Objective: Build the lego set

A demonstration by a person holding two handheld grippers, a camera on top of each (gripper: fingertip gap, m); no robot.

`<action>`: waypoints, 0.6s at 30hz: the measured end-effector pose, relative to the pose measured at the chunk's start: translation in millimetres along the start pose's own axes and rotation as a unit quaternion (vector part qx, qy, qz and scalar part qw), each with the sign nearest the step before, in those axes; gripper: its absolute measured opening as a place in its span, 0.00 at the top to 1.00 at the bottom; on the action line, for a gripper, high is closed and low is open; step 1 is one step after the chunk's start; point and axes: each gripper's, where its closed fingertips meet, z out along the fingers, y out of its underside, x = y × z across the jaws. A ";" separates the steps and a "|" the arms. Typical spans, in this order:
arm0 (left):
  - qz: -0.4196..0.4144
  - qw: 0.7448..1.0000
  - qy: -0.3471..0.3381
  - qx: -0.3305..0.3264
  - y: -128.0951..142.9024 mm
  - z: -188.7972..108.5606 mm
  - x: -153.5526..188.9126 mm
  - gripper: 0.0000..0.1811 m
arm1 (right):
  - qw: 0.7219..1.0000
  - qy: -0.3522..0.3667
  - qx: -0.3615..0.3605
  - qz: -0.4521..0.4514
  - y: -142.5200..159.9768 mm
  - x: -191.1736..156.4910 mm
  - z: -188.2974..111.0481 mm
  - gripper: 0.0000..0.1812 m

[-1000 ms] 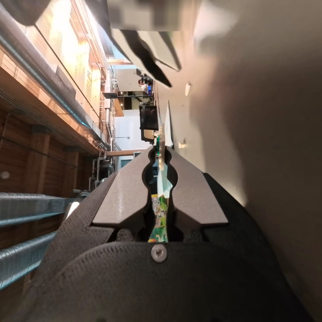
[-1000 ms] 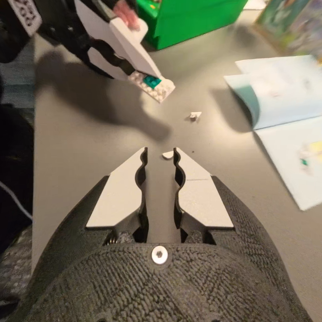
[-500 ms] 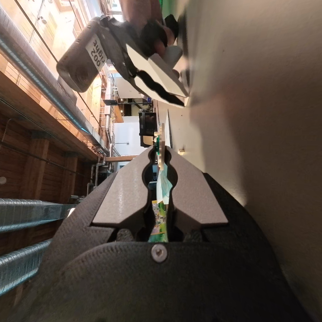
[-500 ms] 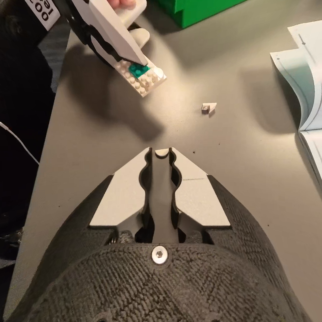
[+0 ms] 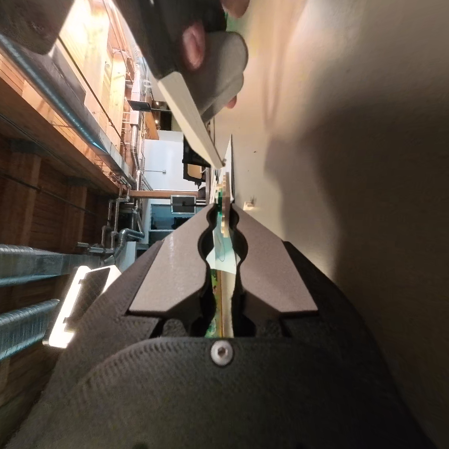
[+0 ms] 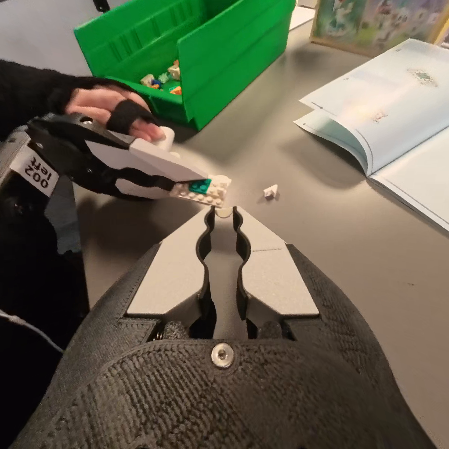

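My left gripper [image 5: 224,208] is turned on its side and shut on a white lego plate [image 5: 226,192], seen edge-on, with a teal piece on it. In the right wrist view the left gripper [image 6: 190,185] holds the studded white plate [image 6: 213,194] with the teal piece [image 6: 200,185] just above the table. My right gripper [image 6: 223,211] is shut on a small white rounded piece [image 6: 224,213], its tips right below the plate's near edge. One right gripper finger [image 5: 194,121] shows above the plate in the left wrist view.
A small white piece [image 6: 271,193] lies on the grey table [image 6: 340,243]. A green bin [image 6: 206,60] with loose pieces stands behind the left hand. An open instruction booklet [image 6: 388,109] lies at the right, with a picture box [image 6: 376,21] behind it. The tips of both grippers are at nearly the same place.
My right gripper has shut on the small white rounded piece and carried it up to the plate. The left gripper has brought the plate closer and lower.
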 end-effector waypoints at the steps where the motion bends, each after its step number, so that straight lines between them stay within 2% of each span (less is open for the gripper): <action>1: 0.000 1.000 0.000 -0.001 0.8 0.4 0.2 0.96 | 1.000 0.006 0.004 0.007 -3.1 -2.9 0.6 0.93; 8: 0.005 1.000 -0.009 0.001 -0.3 0.8 -1.7 0.96 | 0.998 0.048 -0.022 0.026 -7.8 -5.3 5.8 0.93; 18: 0.010 1.000 -0.017 0.003 -1.6 2.3 -2.3 0.96 | 0.995 0.072 -0.033 0.052 -8.8 -6.7 8.8 0.93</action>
